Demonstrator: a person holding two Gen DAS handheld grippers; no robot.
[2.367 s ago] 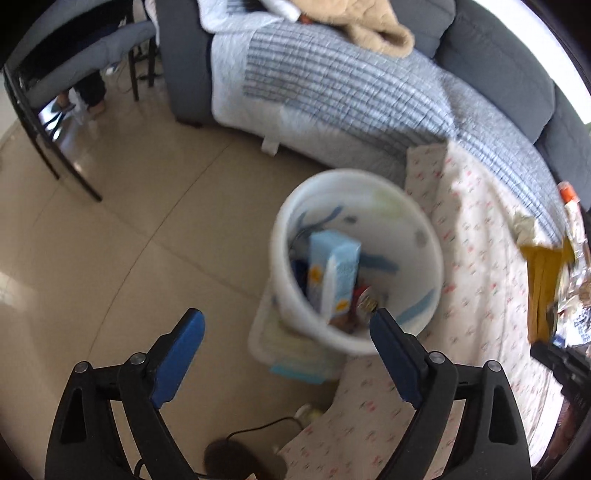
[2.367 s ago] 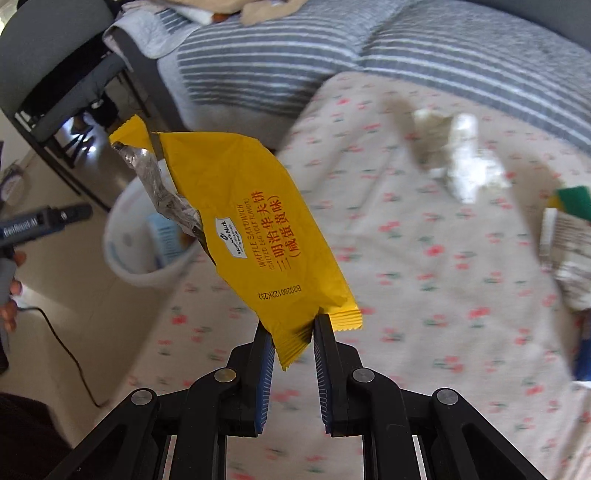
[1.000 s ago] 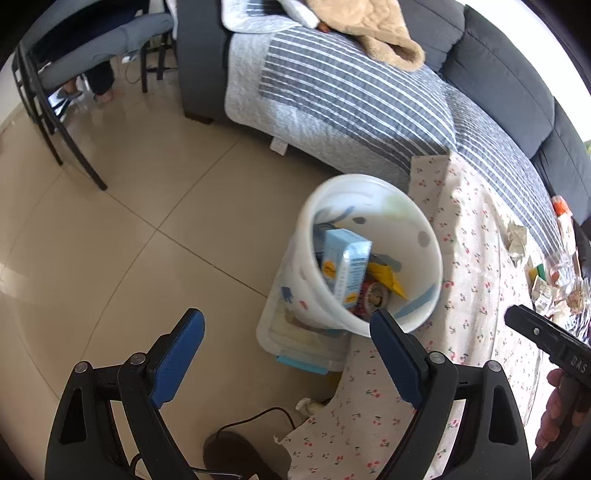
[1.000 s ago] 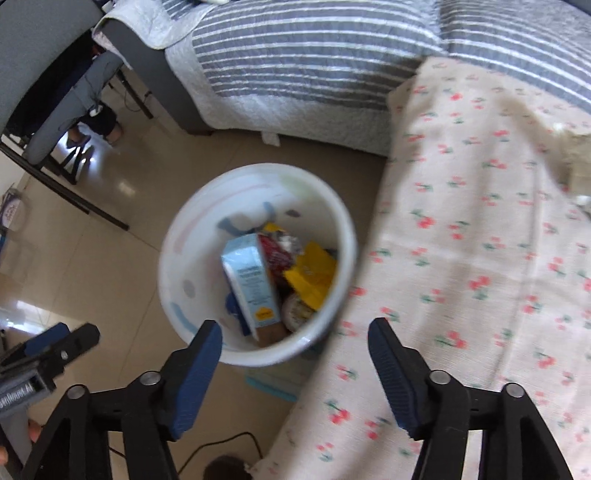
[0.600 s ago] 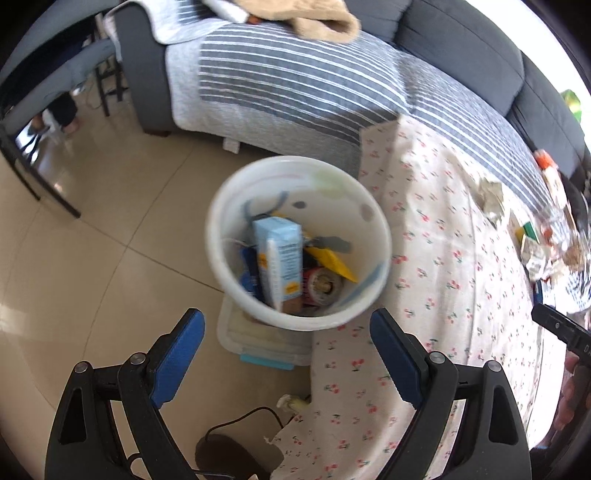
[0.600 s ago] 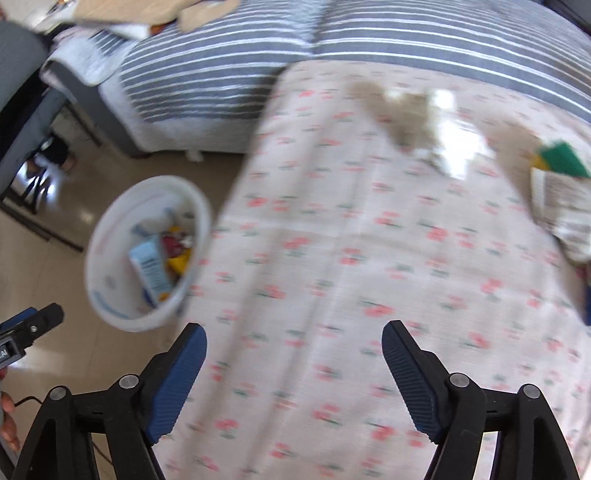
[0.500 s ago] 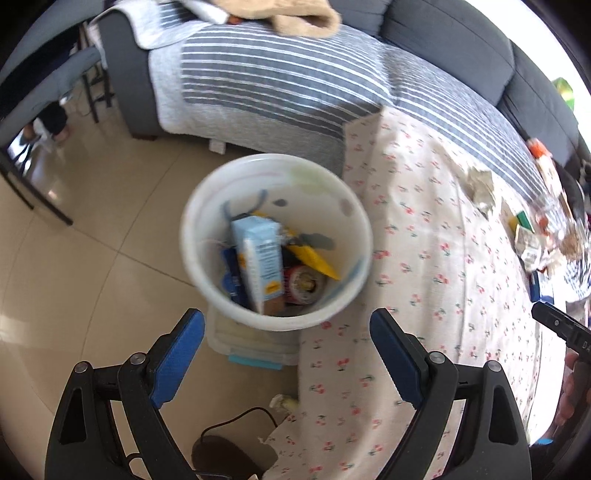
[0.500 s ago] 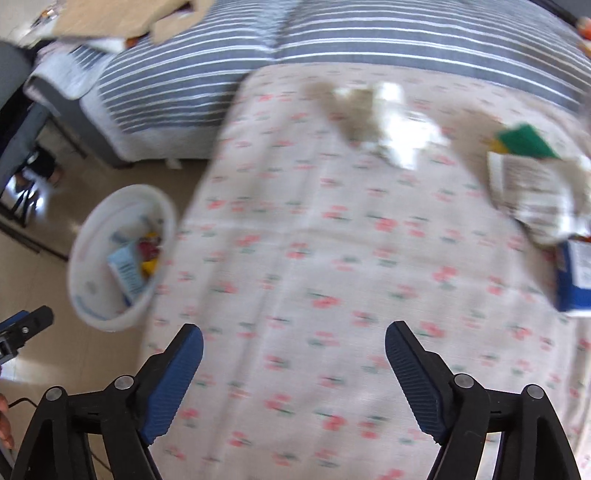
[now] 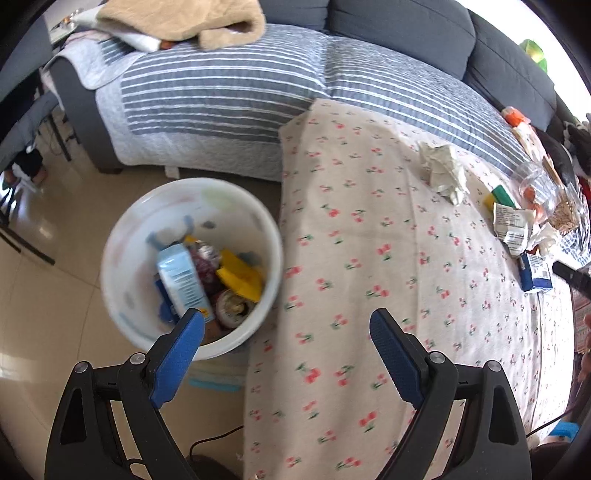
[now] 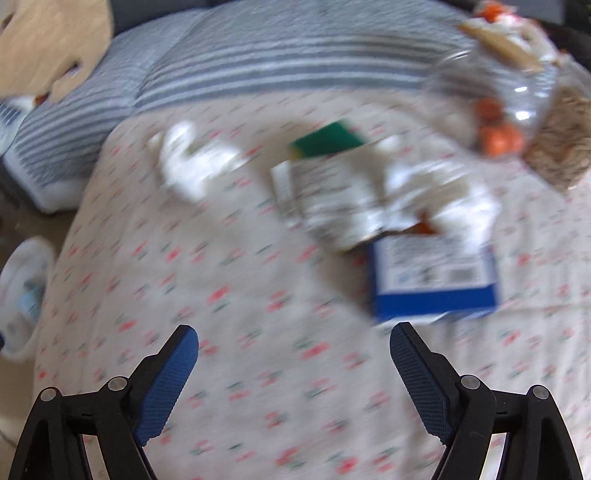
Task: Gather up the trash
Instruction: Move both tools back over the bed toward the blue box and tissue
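Observation:
A white trash bin point(image 9: 140, 236) stands on the floor left of the cherry-print cloth point(image 9: 369, 258); it holds a light blue carton point(image 9: 181, 280), a yellow wrapper point(image 9: 240, 277) and a can. My left gripper point(image 9: 286, 345) is open and empty above the bin's right rim. On the cloth lie a crumpled white tissue point(image 9: 443, 170) point(image 10: 192, 166), a white printed wrapper point(image 9: 513, 225) point(image 10: 332, 199) and a blue-white box point(image 9: 535, 273) point(image 10: 432, 280). My right gripper point(image 10: 293, 369) is open and empty, just short of the blue box. The right view is blurred.
A grey striped sofa cover point(image 9: 229, 92) lies behind the cloth, with a beige blanket point(image 9: 177, 18) on top. A clear plastic container point(image 10: 506, 96) with orange items and a green packet point(image 10: 328, 142) sit past the wrapper. A chair's legs point(image 9: 22, 236) stand on the tiled floor.
My right gripper let the yellow wrapper go into the bin, opened, and swung right over the cloth to the trash pile. My left gripper turned right, so the bin slid left.

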